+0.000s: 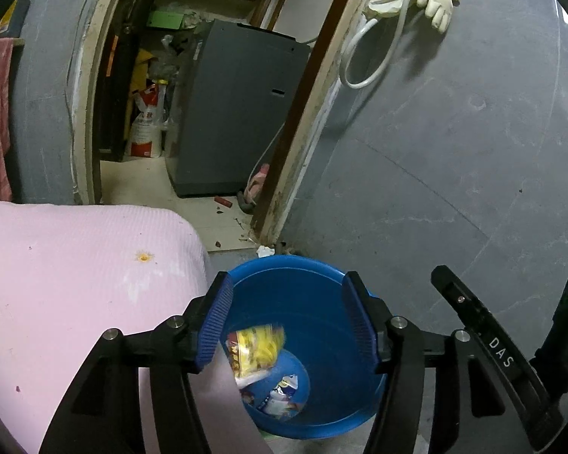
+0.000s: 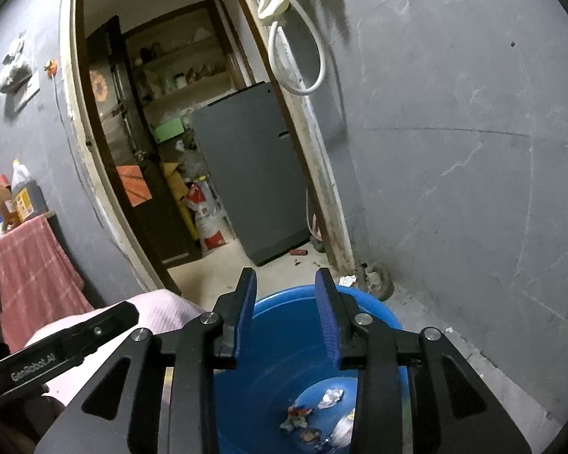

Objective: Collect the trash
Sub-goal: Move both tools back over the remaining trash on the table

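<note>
The round blue plastic bin (image 1: 322, 302) is smooth and semi-glossy, the ribbed pink cloth cover (image 1: 75, 283) matt, and the grey plastered wall (image 1: 454, 170) rough and scuffed.

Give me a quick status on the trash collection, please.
Left gripper open, yellow wrapper dropping free into blue bucket. Right gripper open, empty, over bucket. Nothing in the way.

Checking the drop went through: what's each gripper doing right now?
Left gripper: open, holding nothing; yellow wrapper loose in blue bucket.
Right gripper: open, empty.
</note>
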`<state>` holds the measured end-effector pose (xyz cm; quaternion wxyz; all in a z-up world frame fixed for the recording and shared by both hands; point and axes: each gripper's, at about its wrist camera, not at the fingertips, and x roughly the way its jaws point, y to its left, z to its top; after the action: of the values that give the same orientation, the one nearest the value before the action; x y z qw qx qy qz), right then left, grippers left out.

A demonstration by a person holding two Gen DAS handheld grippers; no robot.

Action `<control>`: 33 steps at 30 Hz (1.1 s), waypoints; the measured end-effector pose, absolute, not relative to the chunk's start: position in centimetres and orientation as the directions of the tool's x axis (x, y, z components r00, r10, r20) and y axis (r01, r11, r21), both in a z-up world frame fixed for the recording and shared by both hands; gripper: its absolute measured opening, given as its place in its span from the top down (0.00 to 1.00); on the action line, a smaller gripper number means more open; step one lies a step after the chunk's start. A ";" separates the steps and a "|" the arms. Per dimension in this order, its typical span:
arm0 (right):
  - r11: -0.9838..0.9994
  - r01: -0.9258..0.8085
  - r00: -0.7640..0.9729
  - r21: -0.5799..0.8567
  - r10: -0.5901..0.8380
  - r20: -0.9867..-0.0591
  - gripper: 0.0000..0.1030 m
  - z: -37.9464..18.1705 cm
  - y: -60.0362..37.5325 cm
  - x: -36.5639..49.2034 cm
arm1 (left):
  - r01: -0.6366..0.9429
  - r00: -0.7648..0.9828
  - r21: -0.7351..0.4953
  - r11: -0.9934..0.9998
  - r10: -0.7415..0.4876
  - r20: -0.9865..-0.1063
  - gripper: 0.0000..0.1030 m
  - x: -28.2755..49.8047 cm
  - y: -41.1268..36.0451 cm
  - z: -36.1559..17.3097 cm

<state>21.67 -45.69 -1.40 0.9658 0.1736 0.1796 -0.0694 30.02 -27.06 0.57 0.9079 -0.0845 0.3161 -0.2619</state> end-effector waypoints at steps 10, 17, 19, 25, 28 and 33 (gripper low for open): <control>0.942 0.166 0.957 0.292 -0.083 -0.277 0.39 0.6 -44.8 20.4 | 0.381 0.734 -0.307 0.872 -0.487 -0.473 0.33 28.5 -24.3 2.9; 0.960 0.116 0.981 0.255 -0.070 -0.183 0.18 2.1 -43.3 19.3 | 0.329 0.825 -0.276 0.903 -0.417 -0.381 0.09 26.8 -21.2 5.3; 0.964 0.100 0.985 0.248 -0.061 -0.159 0.11 2.6 -42.7 19.2 | 0.315 0.848 -0.253 0.915 -0.391 -0.358 0.07 26.1 -20.4 6.1; 0.973 0.041 0.996 0.226 -0.022 -0.088 0.00 4.2 -40.8 18.5 | 0.264 0.896 -0.187 0.946 -0.312 -0.315 0.03 24.1 -17.6 7.6; 0.978 0.014 0.998 0.210 -0.001 -0.062 0.00 5.0 -39.5 18.3 | 0.240 0.914 -0.169 0.956 -0.282 -0.293 0.03 23.1 -15.9 8.0; 0.984 -0.033 0.999 0.176 0.037 -0.022 0.00 6.2 -36.9 17.7 | 0.192 0.935 -0.155 0.969 -0.228 -0.271 0.03 21.8 -13.0 8.5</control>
<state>17.70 -36.91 6.19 0.9959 0.0880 0.0124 0.0176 21.83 -13.02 8.50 0.9816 -0.0633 0.1451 -0.1070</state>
